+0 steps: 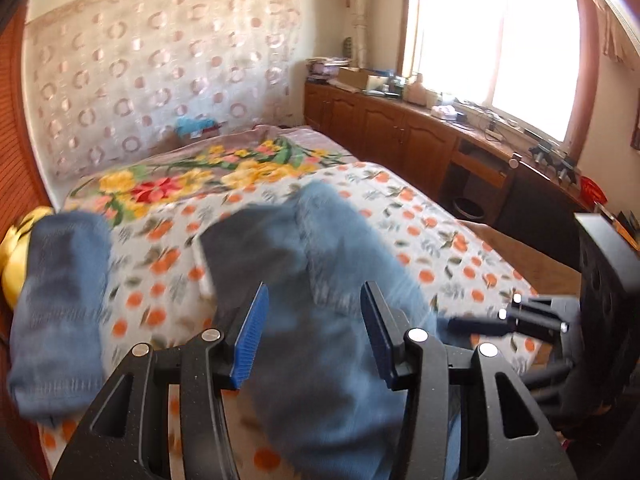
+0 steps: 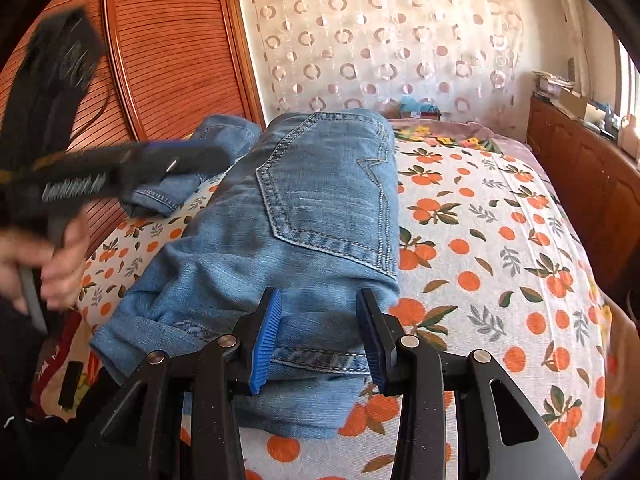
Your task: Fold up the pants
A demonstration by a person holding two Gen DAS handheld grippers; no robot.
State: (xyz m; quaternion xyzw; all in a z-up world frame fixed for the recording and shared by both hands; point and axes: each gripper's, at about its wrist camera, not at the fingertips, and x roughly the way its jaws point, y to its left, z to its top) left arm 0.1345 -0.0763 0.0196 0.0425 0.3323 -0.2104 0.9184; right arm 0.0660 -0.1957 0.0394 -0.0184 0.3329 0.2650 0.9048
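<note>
Your jeans [image 2: 304, 216] lay folded, long axis running away from you; both grippers [image 2: 316, 336] [image 1: 312, 336] stood apart, gripping nothing.

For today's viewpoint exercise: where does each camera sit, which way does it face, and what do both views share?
Left wrist: on the left gripper, facing along the bed toward the window; own fingers show.
Right wrist: on the right gripper, facing the curtain; the left hand shows.
Shared: jeans, bed, curtain.

Two fisheye views look forward and downward from close above a bed [image 1: 460, 248], toward its far end at 12 o'clock. Both share the jeans [image 2: 320, 208], patterned curtain [image 1: 160, 72] and cupboards [image 2: 580, 168].
</note>
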